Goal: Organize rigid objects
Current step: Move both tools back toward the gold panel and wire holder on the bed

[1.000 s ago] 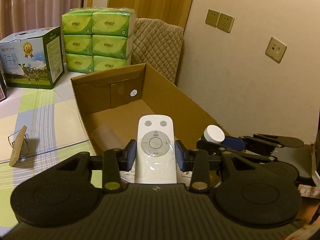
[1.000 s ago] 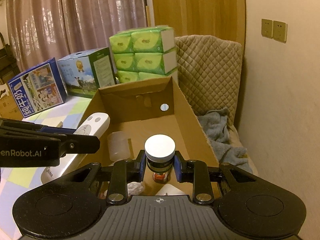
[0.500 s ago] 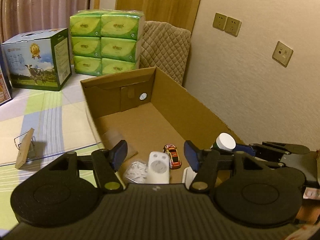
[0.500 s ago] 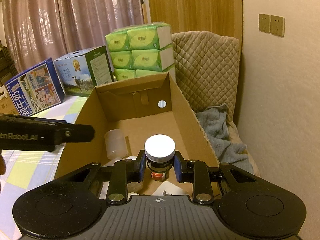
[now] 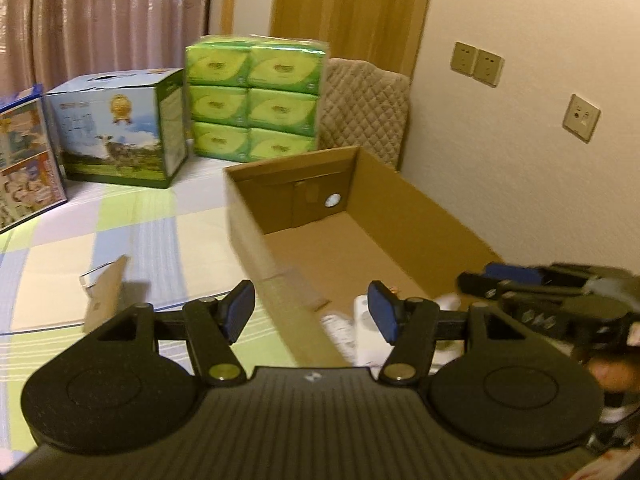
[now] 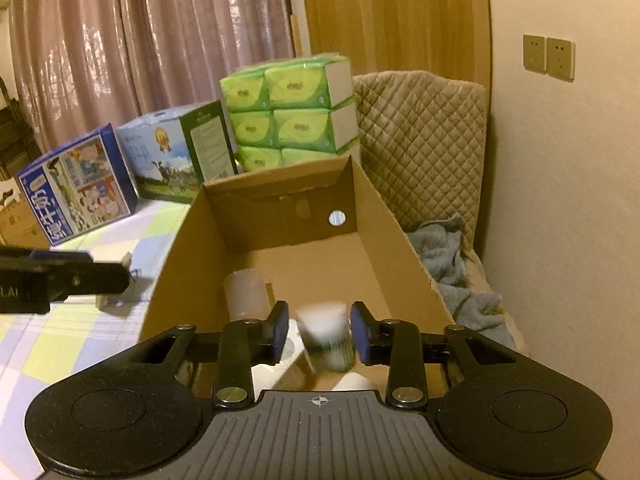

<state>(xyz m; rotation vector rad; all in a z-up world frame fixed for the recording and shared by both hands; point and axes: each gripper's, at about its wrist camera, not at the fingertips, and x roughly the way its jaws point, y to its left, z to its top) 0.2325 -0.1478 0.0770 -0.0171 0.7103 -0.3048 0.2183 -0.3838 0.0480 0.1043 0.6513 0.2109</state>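
Cardboard box point(image 6: 384, 216) is receiving the white-capped jar point(image 6: 326, 336), blurred and loose between the opening jaws of the right gripper point(image 6: 320, 334); the left gripper point(image 5: 311, 314), open and empty, should next fetch another object.

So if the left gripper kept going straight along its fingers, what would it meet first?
Probably the near left wall of the cardboard box, which crosses between the open left gripper fingers; depth is blurred, so it might clear the rim.

pink curtains point(image 6: 160, 60), cream wall point(image 6: 568, 200) (warm light)
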